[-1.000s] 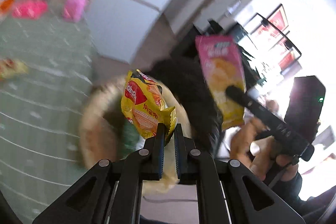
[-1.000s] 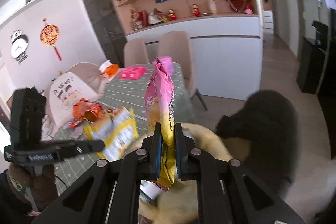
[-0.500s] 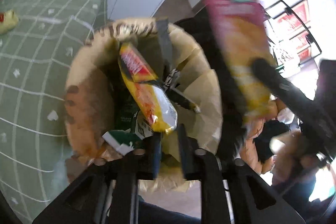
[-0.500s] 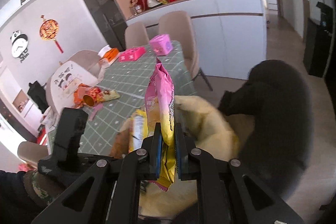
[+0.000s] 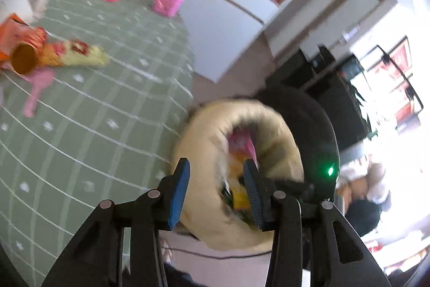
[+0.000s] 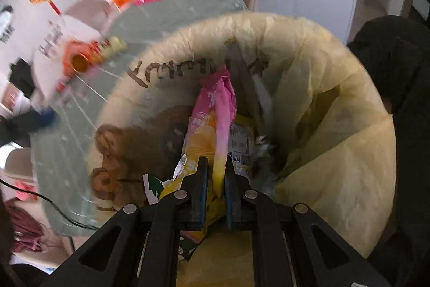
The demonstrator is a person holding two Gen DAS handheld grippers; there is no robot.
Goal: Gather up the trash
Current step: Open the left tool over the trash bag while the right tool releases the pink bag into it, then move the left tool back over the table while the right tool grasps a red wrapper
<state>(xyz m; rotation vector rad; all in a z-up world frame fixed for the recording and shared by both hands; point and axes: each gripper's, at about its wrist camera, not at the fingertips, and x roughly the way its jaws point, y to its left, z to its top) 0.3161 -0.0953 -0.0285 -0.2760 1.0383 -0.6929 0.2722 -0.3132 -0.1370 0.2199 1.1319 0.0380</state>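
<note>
My right gripper [image 6: 214, 174] clamps the pink wrapper [image 6: 215, 109] inside the yellow bag [image 6: 336, 104]; my left gripper [image 5: 216, 179] is opening, empty; litter beneath is blurred.

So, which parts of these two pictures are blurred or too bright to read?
Left wrist view: the window side on the right is blown out white; the snack wrappers on the table are smeared. Right wrist view: the table's left edge is streaked with motion blur, while the pink wrapper in the right gripper stays fairly sharp.
</note>
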